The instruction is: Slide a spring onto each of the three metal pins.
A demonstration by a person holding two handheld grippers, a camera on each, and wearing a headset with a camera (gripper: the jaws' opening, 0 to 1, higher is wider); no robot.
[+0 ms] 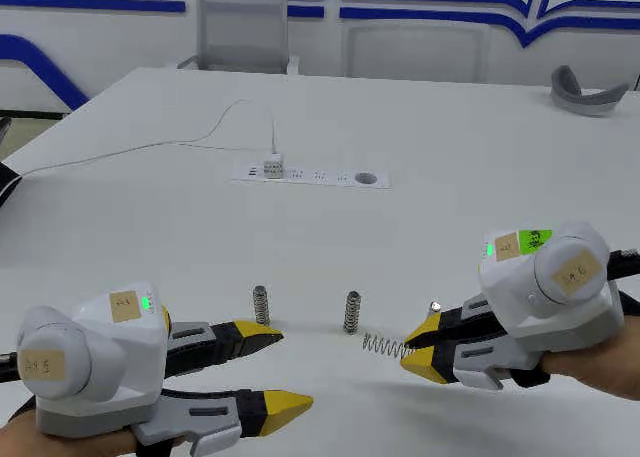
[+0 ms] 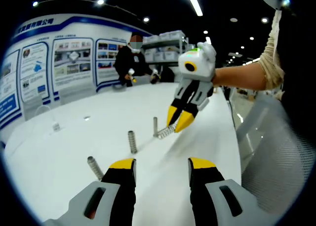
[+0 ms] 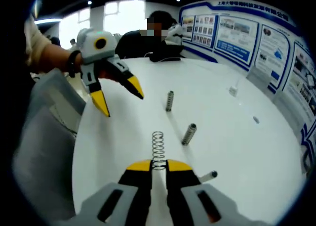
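The right gripper (image 3: 158,165) clamped the last spring (image 3: 158,148) in its fingers, with the bare pin (image 3: 209,175) just beside them. The next move probably called for lining up spring and pin. The left gripper (image 2: 161,163) gaped.

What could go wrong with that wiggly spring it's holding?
The right hand-held gripper pinches the spring by just one end, so it could wobble or pop out. The spring lies sideways while the bare pin stands upright, so it might miss or snag on the tip.

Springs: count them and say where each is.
3. The left spring and middle spring stand upright on the table; the third spring is clamped sideways in the right gripper, near a bare pin.
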